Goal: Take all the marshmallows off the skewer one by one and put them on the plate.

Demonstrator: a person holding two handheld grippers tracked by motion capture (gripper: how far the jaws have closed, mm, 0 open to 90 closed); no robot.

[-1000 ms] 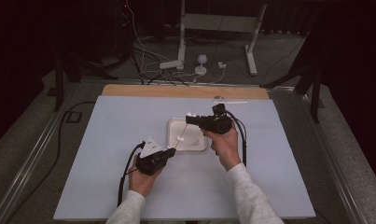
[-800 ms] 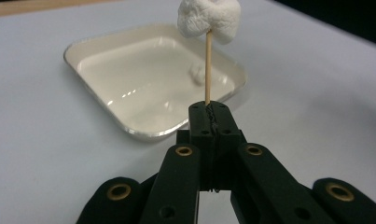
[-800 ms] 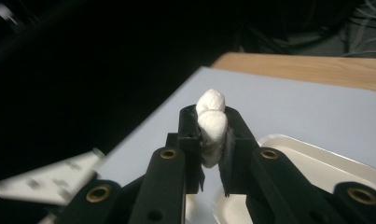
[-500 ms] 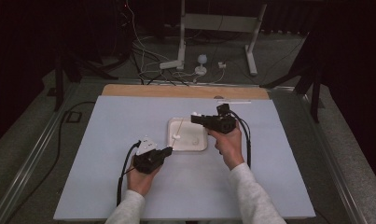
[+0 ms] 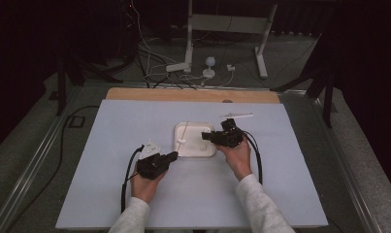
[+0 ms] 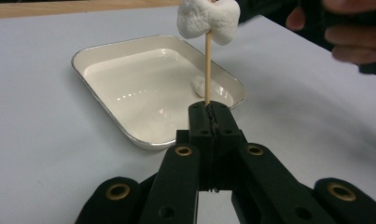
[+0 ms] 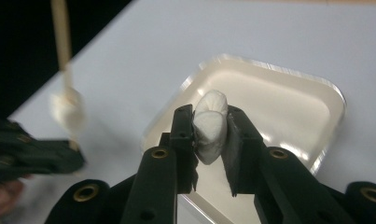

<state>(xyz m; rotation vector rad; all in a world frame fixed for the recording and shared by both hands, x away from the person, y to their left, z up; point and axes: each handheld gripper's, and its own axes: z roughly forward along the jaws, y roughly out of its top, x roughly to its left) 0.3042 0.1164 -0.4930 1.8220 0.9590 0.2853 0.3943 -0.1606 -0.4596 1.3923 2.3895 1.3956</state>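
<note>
The right hand-held gripper (image 7: 210, 128) has sunk toward the white tray (image 5: 179, 148), its jaws just easing apart around a marshmallow (image 7: 210, 130) still pinched over the tray. Just beside the tray, the left hand-held gripper (image 6: 209, 109) stays pressed on the skewer (image 6: 207, 70), ready for threading.

- My left claw (image 6: 209, 112) is clamped tight on a thin wooden stick (image 6: 207, 70), jaws pressed together with no gap.
- The stick stands nearly upright and runs through a white marshmallow (image 6: 208, 19) at the top of the view.
- Behind the stick I see a shallow white tray (image 6: 106, 116) on the pale counter (image 6: 36, 140).
- A second marshmallow (image 6: 213, 87) lies in the tray near its right end.
- A hand (image 6: 344, 32) sits at the upper right, blurred.
</note>
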